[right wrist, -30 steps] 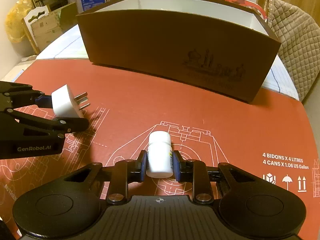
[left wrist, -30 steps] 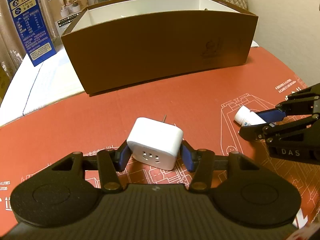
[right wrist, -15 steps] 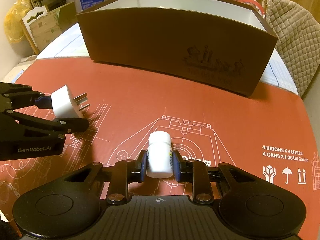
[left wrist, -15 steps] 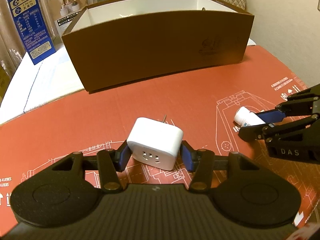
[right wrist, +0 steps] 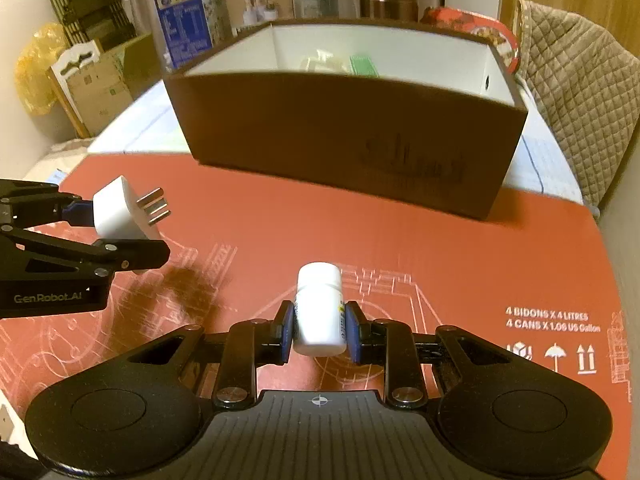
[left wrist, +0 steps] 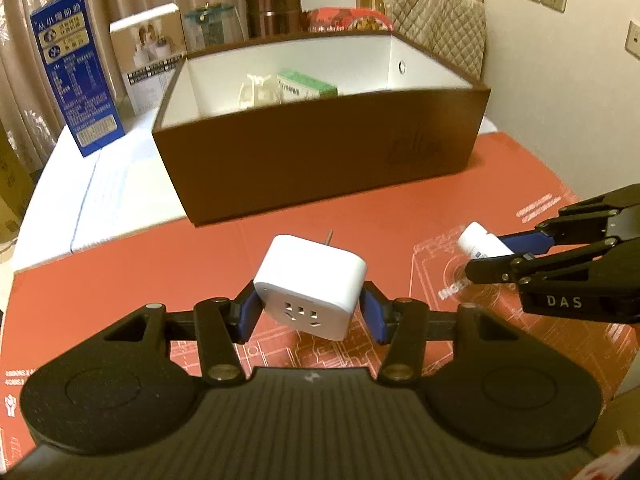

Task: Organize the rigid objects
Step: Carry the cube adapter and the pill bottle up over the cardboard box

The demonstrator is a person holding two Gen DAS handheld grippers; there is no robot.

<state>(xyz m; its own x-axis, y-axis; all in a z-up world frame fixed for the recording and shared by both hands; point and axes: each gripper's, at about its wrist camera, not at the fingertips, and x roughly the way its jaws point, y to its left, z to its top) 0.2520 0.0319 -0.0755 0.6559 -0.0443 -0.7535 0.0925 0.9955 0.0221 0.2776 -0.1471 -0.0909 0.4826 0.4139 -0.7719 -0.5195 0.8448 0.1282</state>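
My left gripper (left wrist: 310, 312) is shut on a white plug adapter (left wrist: 310, 286), held above the red cardboard sheet (left wrist: 160, 264). In the right wrist view the adapter (right wrist: 124, 214) shows at the left with its prongs pointing right. My right gripper (right wrist: 319, 330) is shut on a white pill bottle (right wrist: 319, 308), also lifted off the sheet; the bottle shows in the left wrist view (left wrist: 478, 242) at the right. A brown box with a white inside (left wrist: 320, 160) stands ahead of both grippers. It holds a green-and-white carton (left wrist: 306, 85) and a whitish object (left wrist: 258, 90).
A blue milk carton (left wrist: 74, 88), a white product box (left wrist: 148, 52), a glass jar (left wrist: 214, 26) and brown canisters (left wrist: 272, 10) stand behind the brown box. A quilted chair back (right wrist: 576, 92) is at the right. Cardboard boxes (right wrist: 96, 84) sit off the table's left.
Both grippers have risen with their objects, and the views now look down into the brown box. The box's contents have come into sight.
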